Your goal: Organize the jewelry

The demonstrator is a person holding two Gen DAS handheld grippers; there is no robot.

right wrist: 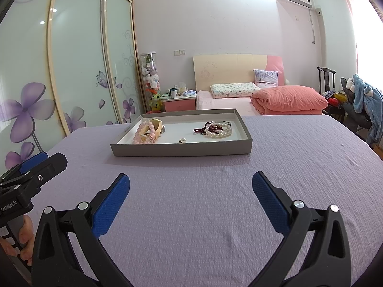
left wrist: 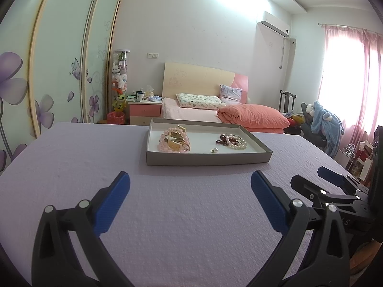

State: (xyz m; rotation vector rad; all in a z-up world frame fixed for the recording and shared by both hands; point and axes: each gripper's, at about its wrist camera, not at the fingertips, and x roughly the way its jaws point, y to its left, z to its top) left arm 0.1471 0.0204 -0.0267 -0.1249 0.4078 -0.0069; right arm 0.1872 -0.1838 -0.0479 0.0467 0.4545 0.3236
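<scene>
Currently both the left hand-held gripper (left wrist: pixel 190 186) and right hand-held gripper (right wrist: pixel 190 186) hover spread wide, empty, above the lavender tabletop (right wrist: pixel 215 191); grey tray (right wrist: pixel 182 148) with bracelets lies far ahead.

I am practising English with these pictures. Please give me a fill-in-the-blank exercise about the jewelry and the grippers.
1. All the jewelry lies inside a grey ____.
2. The white pearl bracelet lies beside a dark ____ bead strand.
3. Both the left gripper and the right gripper are ____.
4. The cloth under the tray is ____.

Missing words: tray; red; open; purple
</scene>
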